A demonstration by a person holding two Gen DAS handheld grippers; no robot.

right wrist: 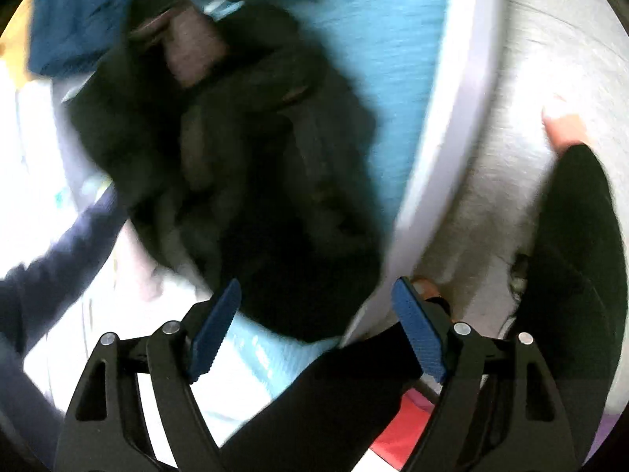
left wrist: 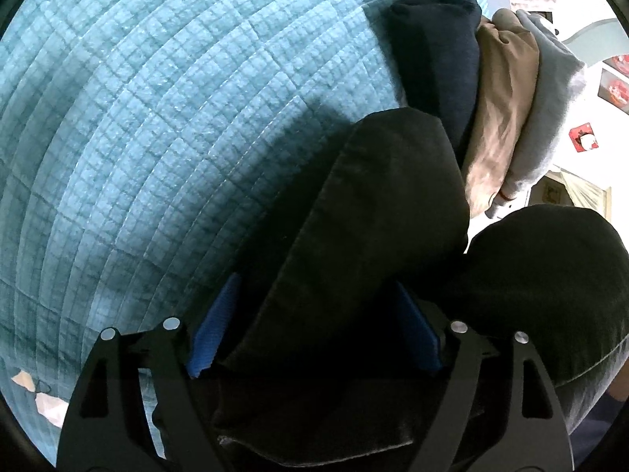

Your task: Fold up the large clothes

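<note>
Left wrist: left tool (left wrist: 314,338) wide, straddling black garment (left wrist: 373,212).

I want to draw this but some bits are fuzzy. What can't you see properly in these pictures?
- Left wrist view: the black garment fills the gap between the left gripper fingers, so their tips and grip are hidden.
- Left wrist view: the stack of folded clothes shows only its edges.
- Right wrist view: motion blur smears the dark clothes pile; single items can't be told apart.
- Right wrist view: the right gripper looks open and empty.
</note>
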